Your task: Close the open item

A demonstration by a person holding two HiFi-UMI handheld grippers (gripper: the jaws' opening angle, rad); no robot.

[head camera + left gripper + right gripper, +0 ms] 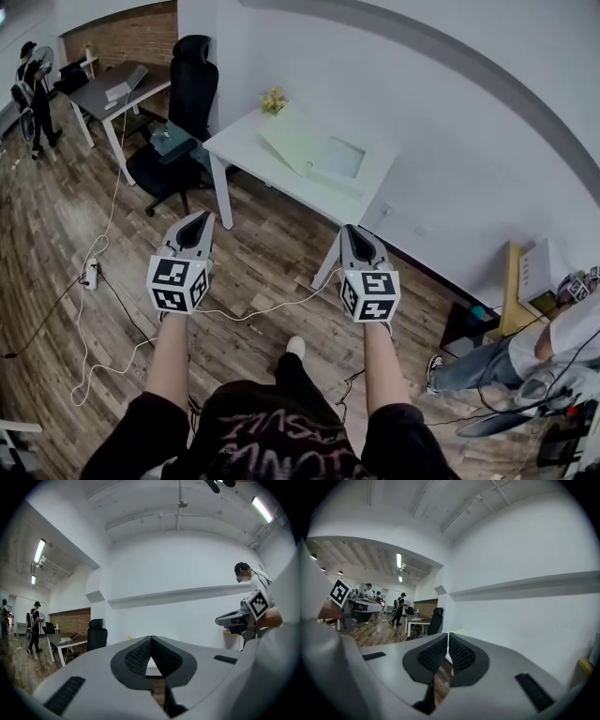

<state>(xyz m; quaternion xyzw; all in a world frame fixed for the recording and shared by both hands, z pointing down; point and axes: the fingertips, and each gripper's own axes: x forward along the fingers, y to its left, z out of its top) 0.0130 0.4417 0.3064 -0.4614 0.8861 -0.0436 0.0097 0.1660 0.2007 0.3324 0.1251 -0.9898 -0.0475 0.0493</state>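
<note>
An open pale laptop lies on a white table by the wall, well ahead of me. Both grippers hang in the air over the wood floor, short of the table. My left gripper is shut with nothing in it; in the left gripper view its ribbed pads meet at the tip. My right gripper is shut and empty too, near the table's front leg. In the right gripper view its pads touch at the tip, and the left gripper's marker cube shows at the left.
Yellow flowers stand on the table's far corner. A black office chair and a grey desk are at the left. Cables and a power strip lie on the floor. A seated person is at the right.
</note>
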